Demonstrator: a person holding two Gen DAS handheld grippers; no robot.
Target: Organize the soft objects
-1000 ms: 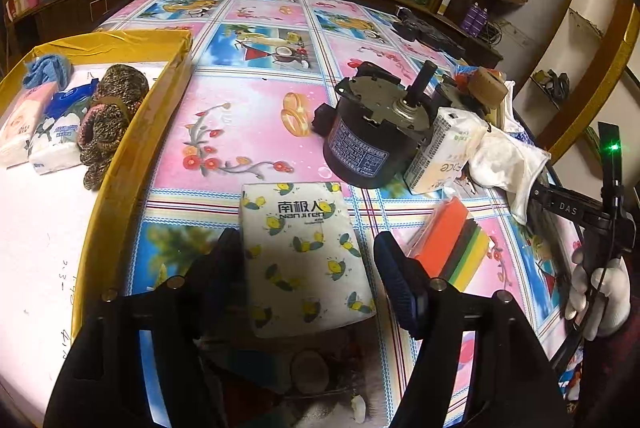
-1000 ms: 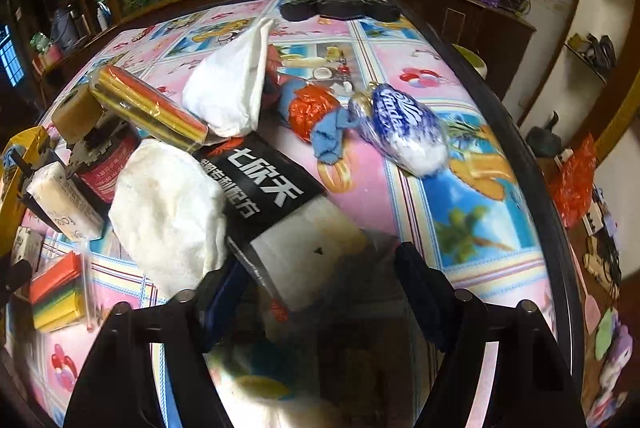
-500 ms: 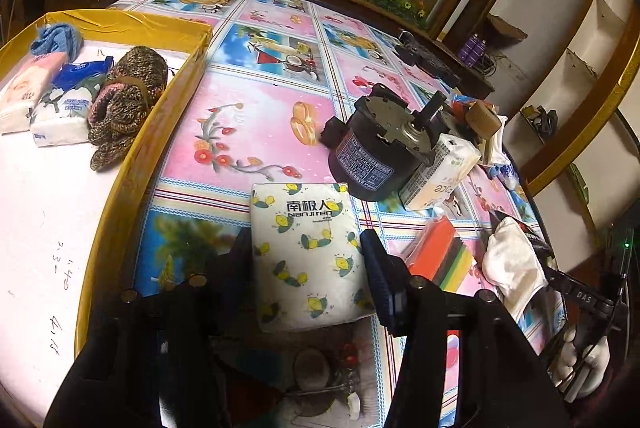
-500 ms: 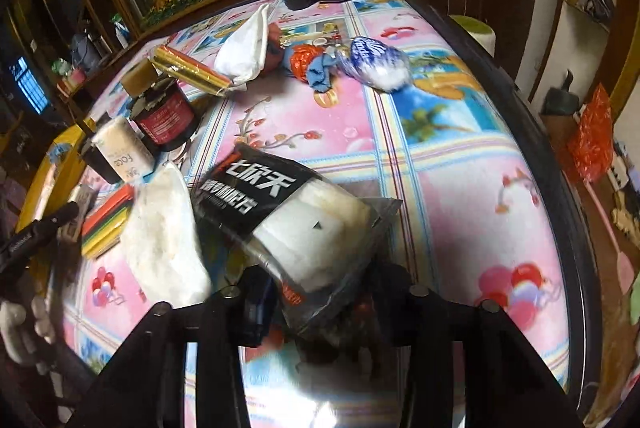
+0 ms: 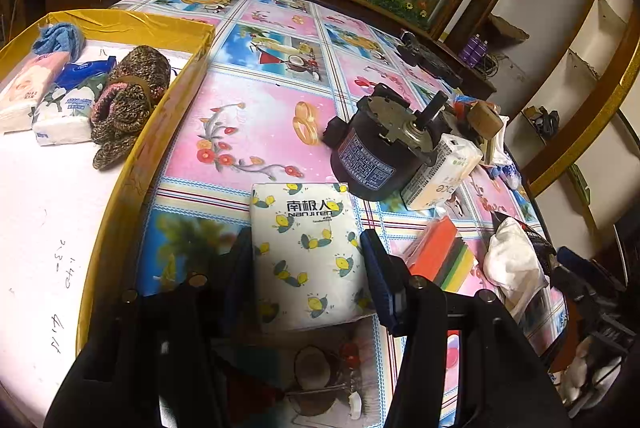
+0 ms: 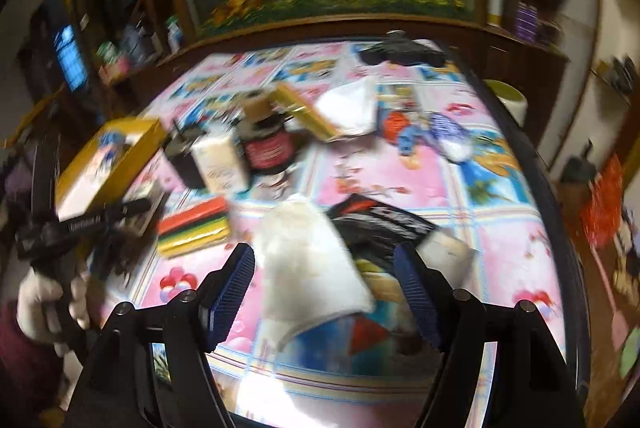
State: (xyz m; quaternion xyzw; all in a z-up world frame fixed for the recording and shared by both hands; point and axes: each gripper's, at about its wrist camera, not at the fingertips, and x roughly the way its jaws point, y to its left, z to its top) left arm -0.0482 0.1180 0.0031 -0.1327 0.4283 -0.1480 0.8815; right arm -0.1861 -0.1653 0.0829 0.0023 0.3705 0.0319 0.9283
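My left gripper (image 5: 306, 268) is shut on a white tissue pack with a lemon print (image 5: 306, 252), one blue pad on each side of it, just above the flowered tablecloth. The yellow-walled tray (image 5: 132, 164) at the left holds tissue packs (image 5: 60, 112), a blue cloth (image 5: 58, 38) and a brown knitted item (image 5: 128, 100). My right gripper (image 6: 326, 292) is open. A white cloth (image 6: 314, 268) and a black-labelled bag (image 6: 384, 228) lie on the table between its fingers, untouched. This view is blurred.
A black motor (image 5: 376, 148), a white pack (image 5: 440, 172) and a striped sponge stack (image 5: 440, 260) lie right of the lemon pack. The right wrist view shows a red-labelled jar (image 6: 268, 144), a white cloth (image 6: 352, 104), a blue-white bag (image 6: 450, 136) and the table's right edge (image 6: 560, 228).
My left gripper has closed on the lemon tissue pack. My right gripper has let go of the black-labelled bag, opened and pulled back and up.
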